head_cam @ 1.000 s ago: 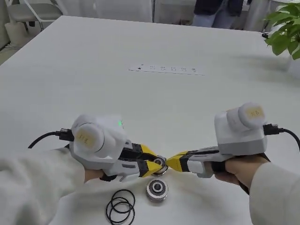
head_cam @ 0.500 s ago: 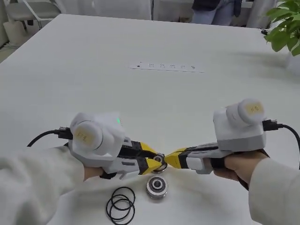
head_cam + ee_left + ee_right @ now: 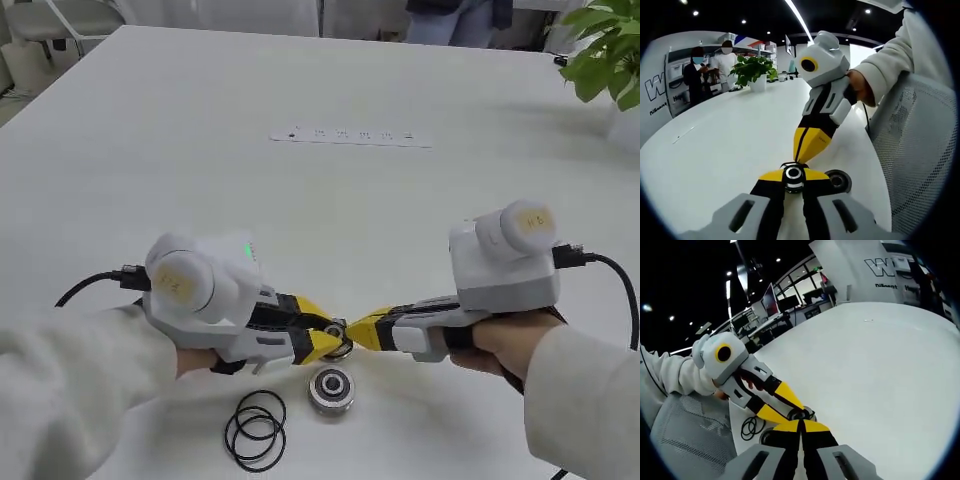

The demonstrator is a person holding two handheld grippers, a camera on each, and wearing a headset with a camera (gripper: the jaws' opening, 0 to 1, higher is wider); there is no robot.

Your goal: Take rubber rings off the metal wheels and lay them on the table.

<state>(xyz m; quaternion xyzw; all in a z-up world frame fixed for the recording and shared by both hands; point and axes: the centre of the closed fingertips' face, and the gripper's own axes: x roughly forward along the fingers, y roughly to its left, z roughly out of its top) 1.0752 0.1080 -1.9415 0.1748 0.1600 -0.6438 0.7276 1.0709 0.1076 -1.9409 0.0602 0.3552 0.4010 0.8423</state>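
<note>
Head view bright, evenly lit; white bench [image 3: 200,120] reflecting diffuse overhead light, shadows on it lying soft and faint. Gripper views bulging hard at edges, bench rim curving. Spotlights [image 3: 744,21] and light strip [image 3: 799,20] glowing against dark ceiling [image 3: 765,12]. Small highlight glinting on metal wheel [image 3: 793,175]. Distant people [image 3: 694,80] looking soft, low in detail.

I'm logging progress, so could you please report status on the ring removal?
Left gripper shut on metal wheel. Right gripper shut, tips at its rim. Second wheel, loose rubber rings on table; nothing blocking.
</note>
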